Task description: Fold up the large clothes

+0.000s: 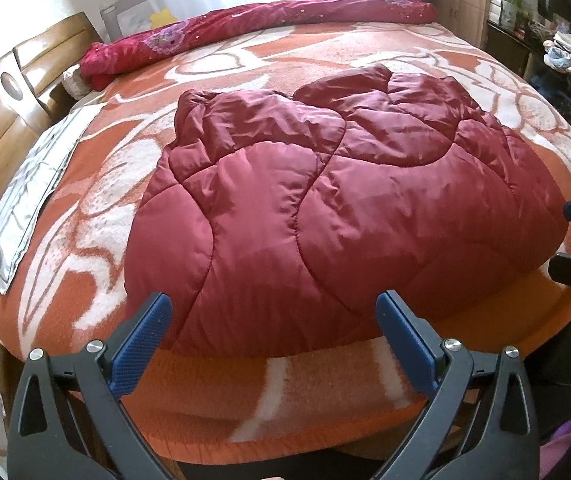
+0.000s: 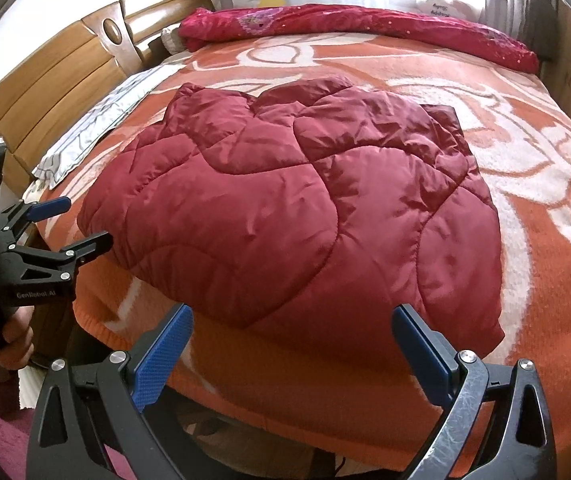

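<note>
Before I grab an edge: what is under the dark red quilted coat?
The coat lies on the orange and white blanket, which shows all around it. Whatever is beneath its middle, including any sleeves folded under, is covered and cannot be seen.

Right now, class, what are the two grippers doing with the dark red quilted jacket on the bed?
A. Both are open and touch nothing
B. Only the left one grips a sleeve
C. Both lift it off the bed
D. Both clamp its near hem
A: the left gripper and right gripper both hang with jaws wide apart before the jacket, which lies flat on the orange blanket.
</note>
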{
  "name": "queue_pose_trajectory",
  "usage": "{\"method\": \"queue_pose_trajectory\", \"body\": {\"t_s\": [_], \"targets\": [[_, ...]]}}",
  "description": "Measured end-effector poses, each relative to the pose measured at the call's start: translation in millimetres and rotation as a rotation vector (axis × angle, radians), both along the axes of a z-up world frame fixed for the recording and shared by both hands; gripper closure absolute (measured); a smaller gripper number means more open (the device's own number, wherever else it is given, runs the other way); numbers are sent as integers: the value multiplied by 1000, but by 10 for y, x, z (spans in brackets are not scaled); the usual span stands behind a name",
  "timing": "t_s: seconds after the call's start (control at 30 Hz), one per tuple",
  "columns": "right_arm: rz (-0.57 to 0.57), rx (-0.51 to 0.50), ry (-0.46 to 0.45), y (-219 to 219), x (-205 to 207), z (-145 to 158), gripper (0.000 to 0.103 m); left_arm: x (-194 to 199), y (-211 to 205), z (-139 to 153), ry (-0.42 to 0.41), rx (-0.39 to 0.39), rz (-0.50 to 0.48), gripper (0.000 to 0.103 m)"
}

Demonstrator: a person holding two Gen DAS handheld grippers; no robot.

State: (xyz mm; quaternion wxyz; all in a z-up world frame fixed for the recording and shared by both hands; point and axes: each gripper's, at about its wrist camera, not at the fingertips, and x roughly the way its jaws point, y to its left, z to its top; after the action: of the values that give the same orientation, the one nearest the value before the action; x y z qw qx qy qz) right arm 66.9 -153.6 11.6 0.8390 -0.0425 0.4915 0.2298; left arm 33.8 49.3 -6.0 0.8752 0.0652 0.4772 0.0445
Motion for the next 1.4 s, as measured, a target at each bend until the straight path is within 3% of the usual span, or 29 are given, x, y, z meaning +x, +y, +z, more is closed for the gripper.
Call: {"method": "queue_pose_trajectory", "body": {"t_s": [1.4], "targets": [[19,-2,-18,51,53,116,3,82,-31,18,11,-3,-31,0]]}}
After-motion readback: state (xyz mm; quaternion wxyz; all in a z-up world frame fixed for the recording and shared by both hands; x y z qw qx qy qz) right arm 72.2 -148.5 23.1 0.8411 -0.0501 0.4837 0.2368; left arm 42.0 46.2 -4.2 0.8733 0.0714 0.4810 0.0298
